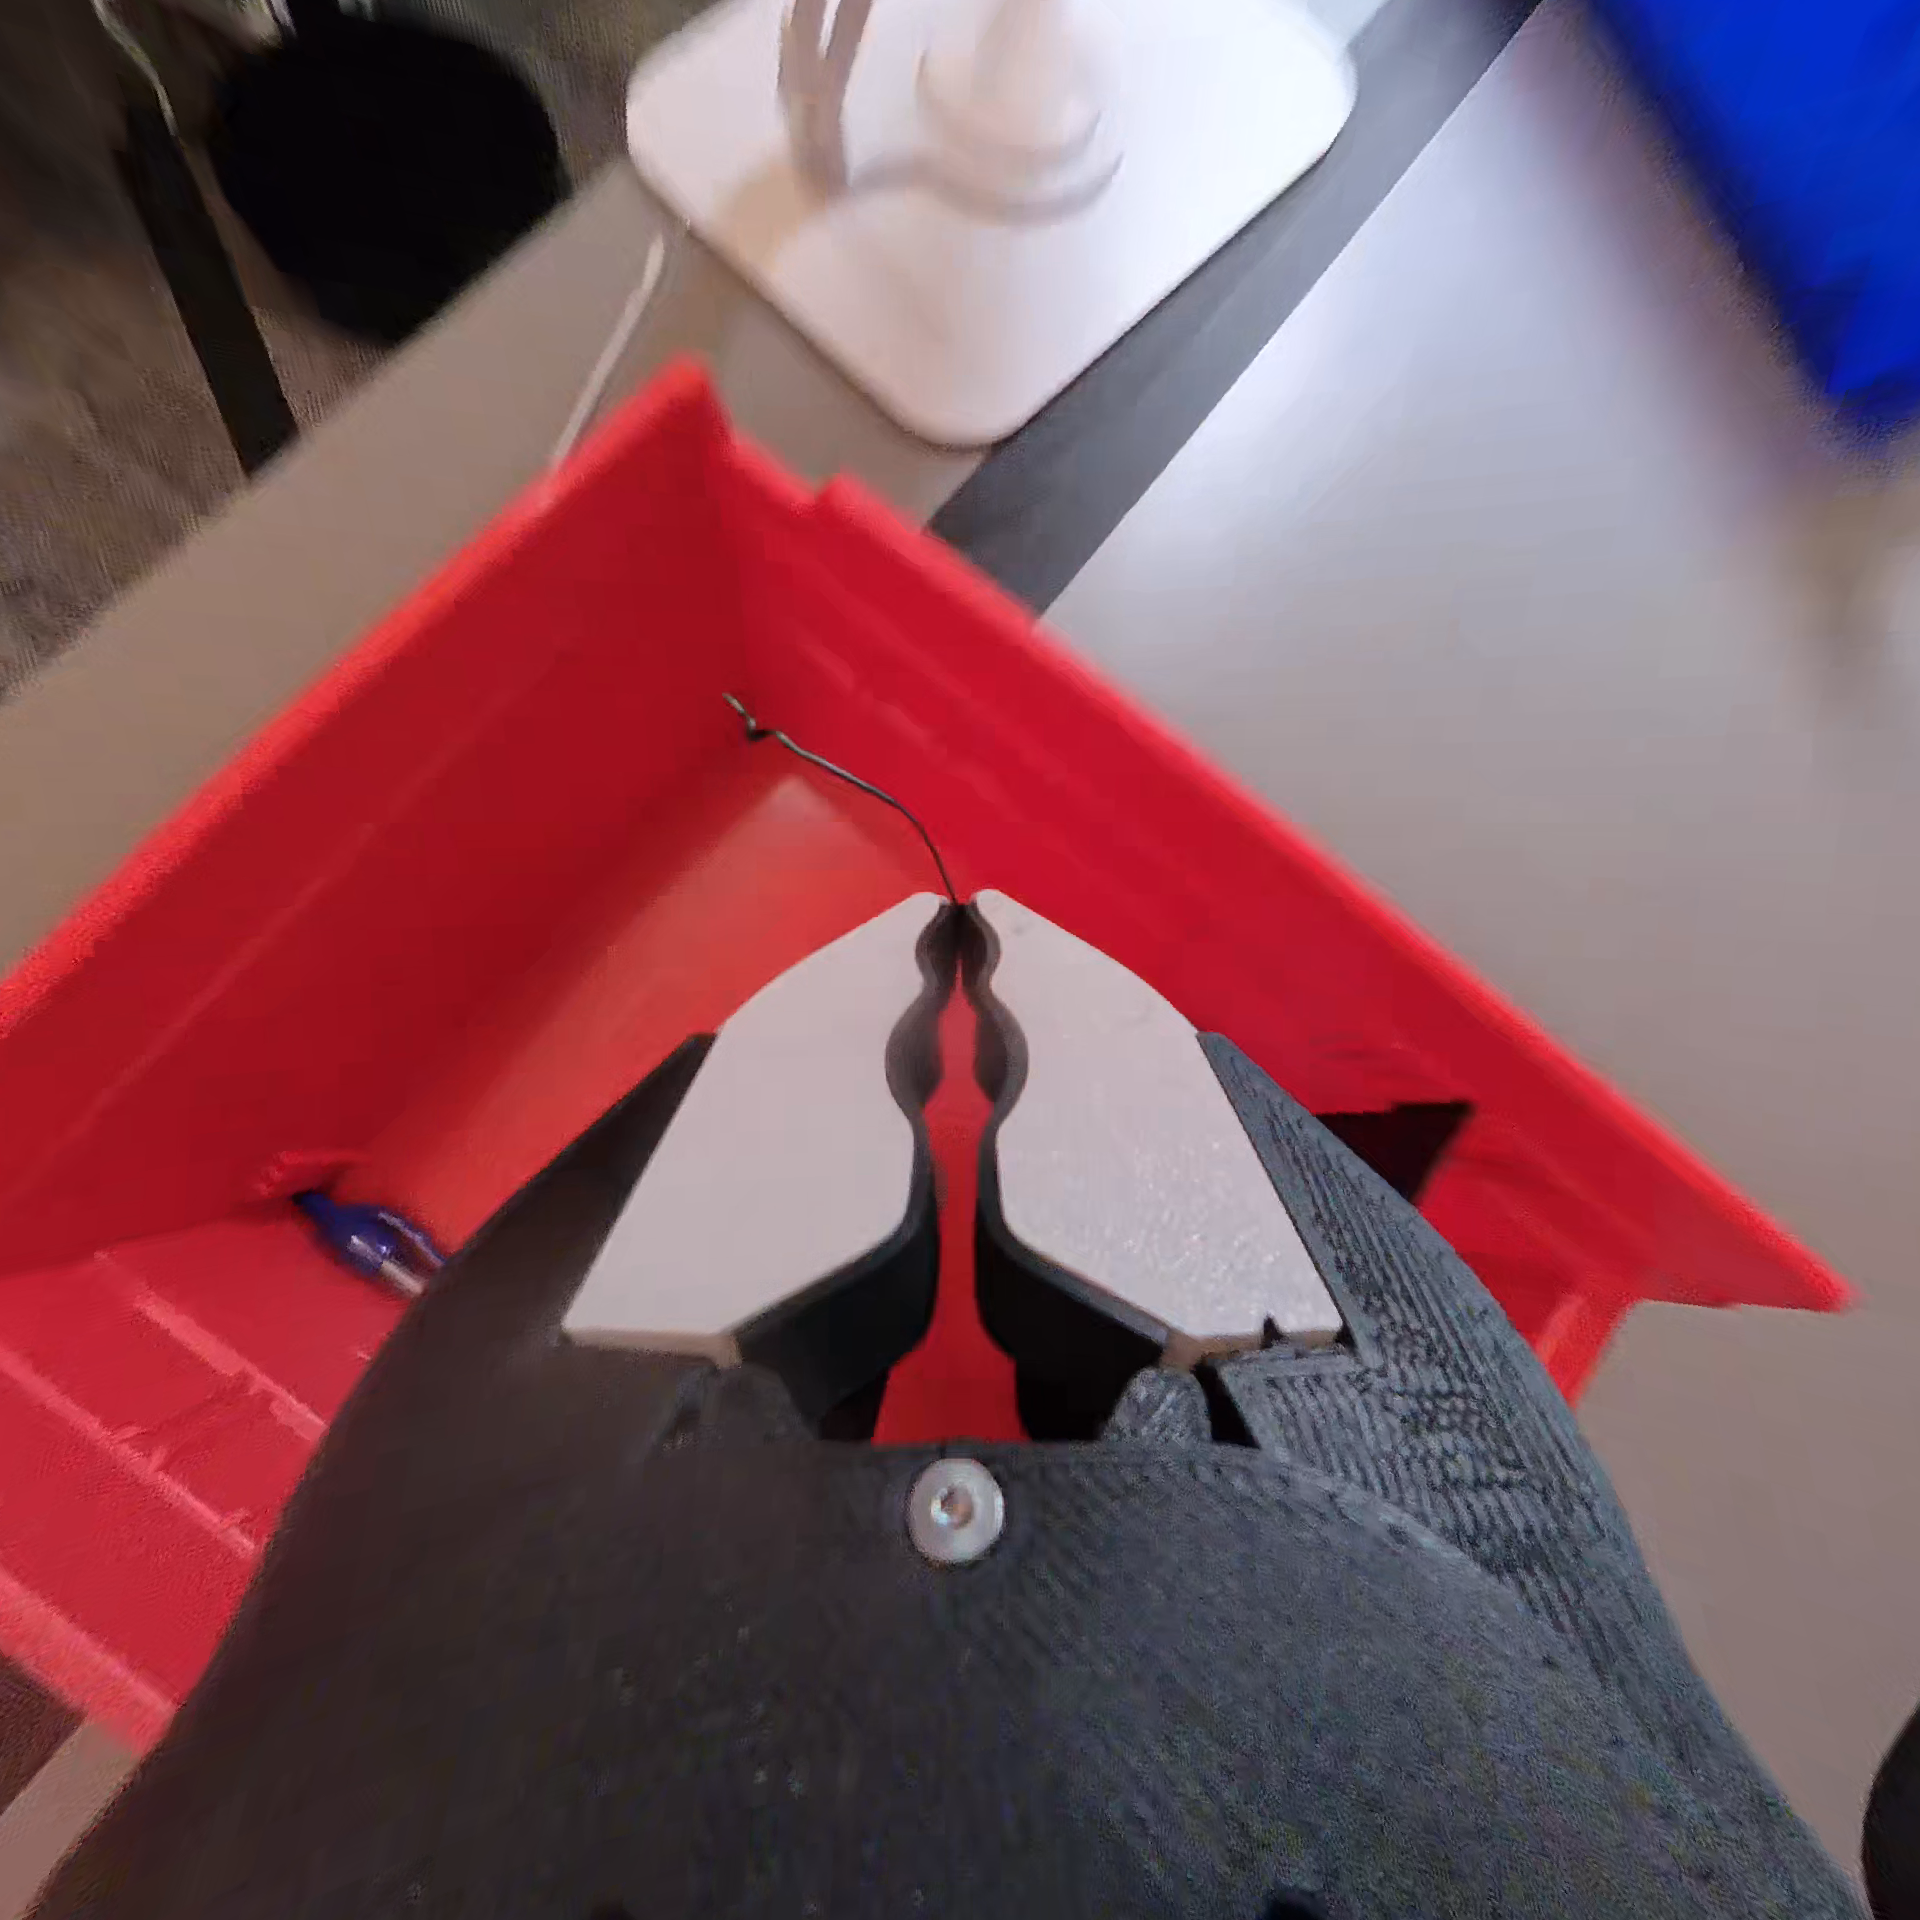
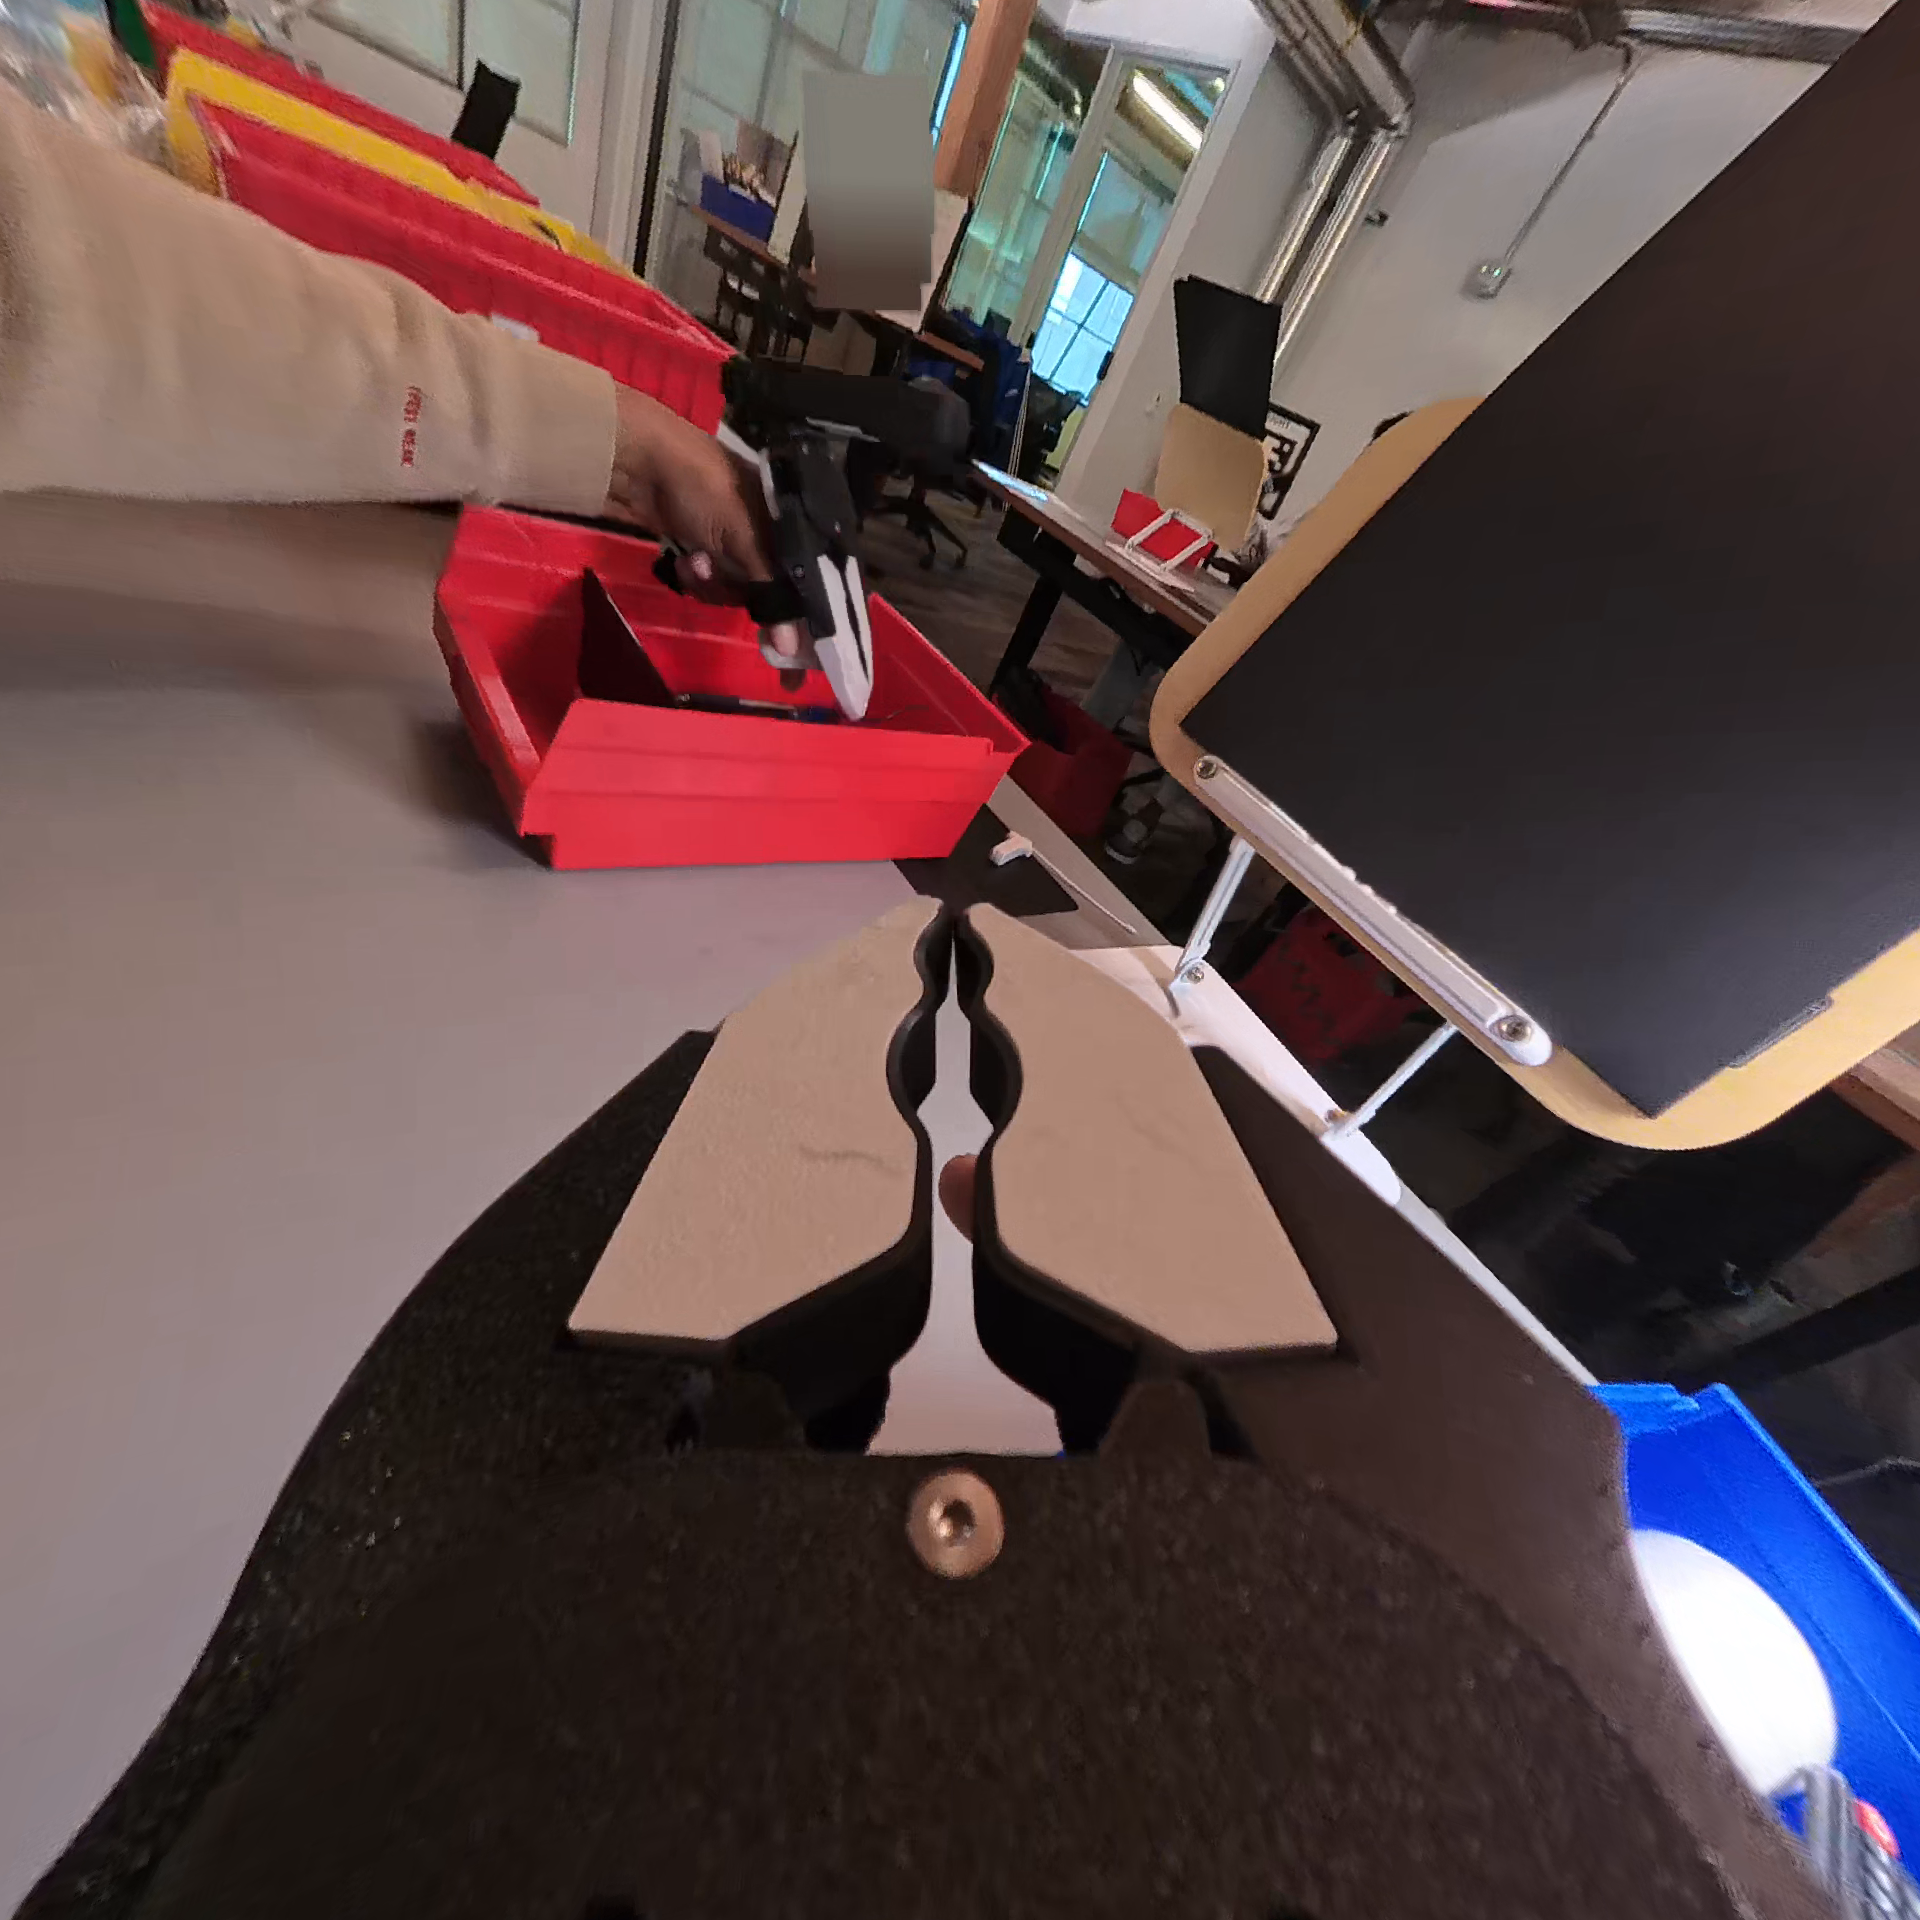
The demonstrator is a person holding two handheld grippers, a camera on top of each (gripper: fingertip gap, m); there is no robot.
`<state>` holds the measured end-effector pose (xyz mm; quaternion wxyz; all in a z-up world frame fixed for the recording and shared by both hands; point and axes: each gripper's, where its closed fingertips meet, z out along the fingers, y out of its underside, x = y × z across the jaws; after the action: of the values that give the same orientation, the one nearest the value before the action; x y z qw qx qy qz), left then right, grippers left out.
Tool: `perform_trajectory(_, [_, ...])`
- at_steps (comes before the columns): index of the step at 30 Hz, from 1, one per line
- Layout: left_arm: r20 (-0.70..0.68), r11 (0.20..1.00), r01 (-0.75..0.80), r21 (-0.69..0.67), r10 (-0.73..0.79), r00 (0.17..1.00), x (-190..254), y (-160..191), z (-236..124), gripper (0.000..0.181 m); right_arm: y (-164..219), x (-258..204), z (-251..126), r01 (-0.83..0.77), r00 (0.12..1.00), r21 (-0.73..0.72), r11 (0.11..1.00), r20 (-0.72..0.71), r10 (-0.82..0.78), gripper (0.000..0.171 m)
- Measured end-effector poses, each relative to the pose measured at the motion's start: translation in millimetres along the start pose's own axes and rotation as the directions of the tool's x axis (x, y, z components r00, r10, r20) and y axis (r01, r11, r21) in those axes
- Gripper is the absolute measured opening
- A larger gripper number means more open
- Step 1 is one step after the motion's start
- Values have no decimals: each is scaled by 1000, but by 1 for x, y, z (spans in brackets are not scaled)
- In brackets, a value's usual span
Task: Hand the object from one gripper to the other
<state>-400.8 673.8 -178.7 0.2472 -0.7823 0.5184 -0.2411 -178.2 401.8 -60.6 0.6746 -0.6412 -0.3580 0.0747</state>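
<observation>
While the left gripper [image 1: 958, 906] was held inside the red bin [image 1: 540, 831], its fingertips were pressed together on one end of a thin black wire [image 1: 831, 774]. The wire was seen to curve up and away from the tips toward the bin's far corner, its free end kinked just in front of the corner wall. A small blue item [image 1: 364, 1242] was found on the bin floor against the near-left wall; its kind could not be determined. The bin was placed on a grey table [image 1: 1507, 727], with a white base [image 1: 987, 260] beyond the bin's far corner and a blue bin [image 1: 1787, 187] further to the right.

In the right wrist view, the red bin [image 2: 727, 790] was shown at the table's far edge, with the left gripper [image 2: 854, 686] pointed down into it by a hand [image 2: 686, 499] in a beige sleeve [image 2: 260, 364]. The right gripper [image 2: 954, 920] was held well apart from the bin, above the table [image 2: 260, 1039], clenched with nothing between its fingers. A dark panel [image 2: 1610, 623] was mounted to the right of the bin.
</observation>
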Motion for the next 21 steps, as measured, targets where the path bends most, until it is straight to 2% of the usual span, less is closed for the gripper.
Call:
perform_trajectory(3, [-49, 978, -45, 205, 56, 997, 37, -35, -37, 1, -8, 0, -3, -31, 1000, 34, 999, 4, 30, 0])
perform_trajectory(5, [-84, 927, -100, 360, 139, 987, 77, -59, -61, 1, -16, -2, -4, -39, 999, 59, 997, 9, 39, 0])
perform_trajectory(7, [-86, 844, -169, 509, 246, 966, 126, -77, -83, 0, -26, -8, -5, -55, 998, 92, 994, 25, 53, 0])
perform_trajectory(10, [-25, 662, -266, 701, 395, 918, 208, -95, -111, 0, -42, -19, -7, -88, 995, 142, 986, 61, 80, 0])
perform_trajectory(13, [125, 465, -406, 787, 524, 843, 290, -101, -127, 1, -64, -34, -13, -110, 990, 207, 972, 111, 89, 0])
perform_trajectory(15, [192, 364, -459, 810, 576, 795, 336, -104, -132, 1, -83, -42, -21, -117, 987, 258, 959, 138, 83, 1])
perform_trajectory(17, [211, 307, -489, 817, 629, 748, 373, -105, -130, 0, -100, -49, -31, -120, 984, 304, 945, 160, 73, 1])
perform_trajectory(21, [204, 263, -517, 814, 705, 679, 418, -100, -120, 0, -125, -57, -49, -93, 985, 362, 928, 167, 34, 3])
